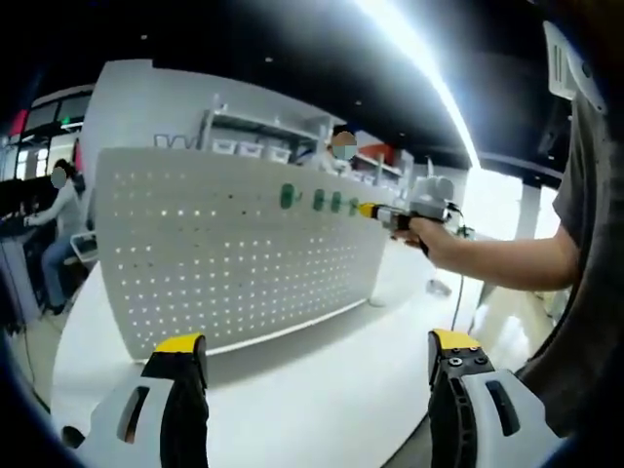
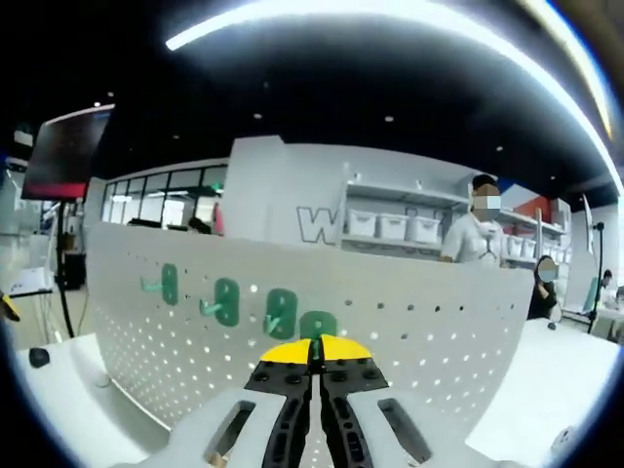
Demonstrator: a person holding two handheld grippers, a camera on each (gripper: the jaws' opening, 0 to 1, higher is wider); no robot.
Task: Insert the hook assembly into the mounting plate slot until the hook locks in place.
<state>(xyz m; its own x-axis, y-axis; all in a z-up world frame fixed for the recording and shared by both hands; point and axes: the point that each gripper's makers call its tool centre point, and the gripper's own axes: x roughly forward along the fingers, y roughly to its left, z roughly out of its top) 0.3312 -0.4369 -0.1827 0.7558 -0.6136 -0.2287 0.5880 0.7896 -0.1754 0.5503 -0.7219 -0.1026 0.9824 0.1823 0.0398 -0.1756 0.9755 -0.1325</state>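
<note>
Right claw (image 2: 314,353) pinching green hook (image 2: 317,325) at pegboard (image 2: 419,322); left claw (image 1: 317,356) spread

My left gripper (image 1: 317,356) hangs spread wide before the pegboard (image 1: 224,253); my right gripper (image 2: 314,349), fingers pressed together, reaches its upper row.
</note>
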